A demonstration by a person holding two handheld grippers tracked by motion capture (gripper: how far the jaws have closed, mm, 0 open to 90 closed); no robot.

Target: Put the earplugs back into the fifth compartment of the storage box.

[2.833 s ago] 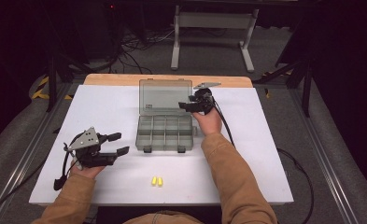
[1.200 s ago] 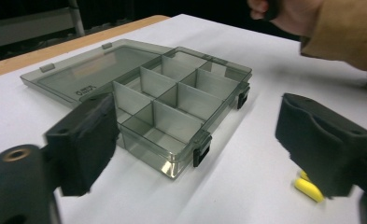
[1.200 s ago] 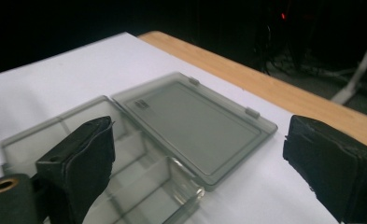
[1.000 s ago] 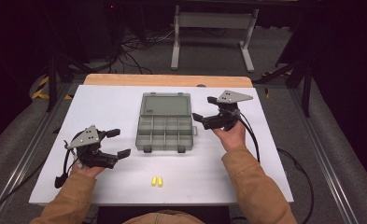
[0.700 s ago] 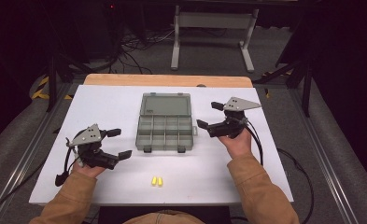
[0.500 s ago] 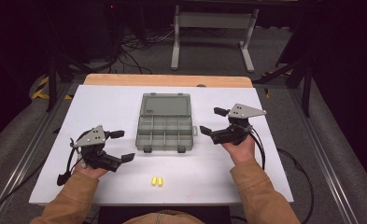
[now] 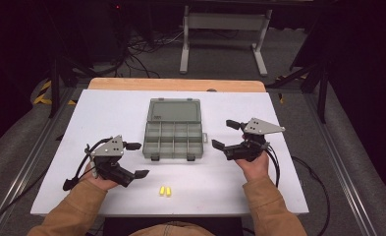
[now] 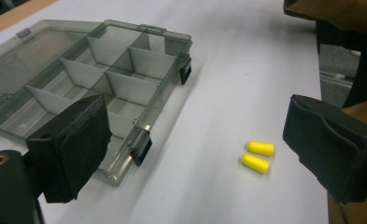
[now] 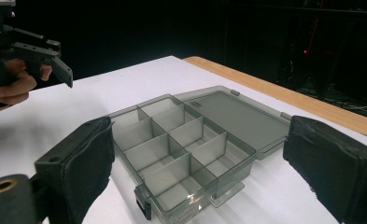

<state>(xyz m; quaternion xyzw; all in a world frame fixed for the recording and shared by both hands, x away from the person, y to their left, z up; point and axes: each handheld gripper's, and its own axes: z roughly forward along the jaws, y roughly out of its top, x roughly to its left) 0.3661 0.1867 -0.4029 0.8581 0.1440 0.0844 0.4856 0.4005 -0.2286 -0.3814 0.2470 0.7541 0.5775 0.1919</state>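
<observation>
Left gripper (image 7: 132,160) is hovering with jaws spread wide and empty; two yellow earplugs (image 7: 165,191) are lying side by side on the table (image 7: 107,110), just ahead of it and slightly toward the person, their long axes parallel. In the left gripper view the earplugs (image 8: 258,156) are sitting nearer the right-hand jaw. Left is clearly the nearer hand. Open box (image 7: 173,133) is lying beyond the earplugs, compartments empty. Right gripper (image 7: 225,133) is waiting just beside the box, also spread, holding nothing.

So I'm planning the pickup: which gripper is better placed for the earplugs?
Left. The left gripper is open beside the yellow earplugs; the right gripper sits past the box.
</observation>
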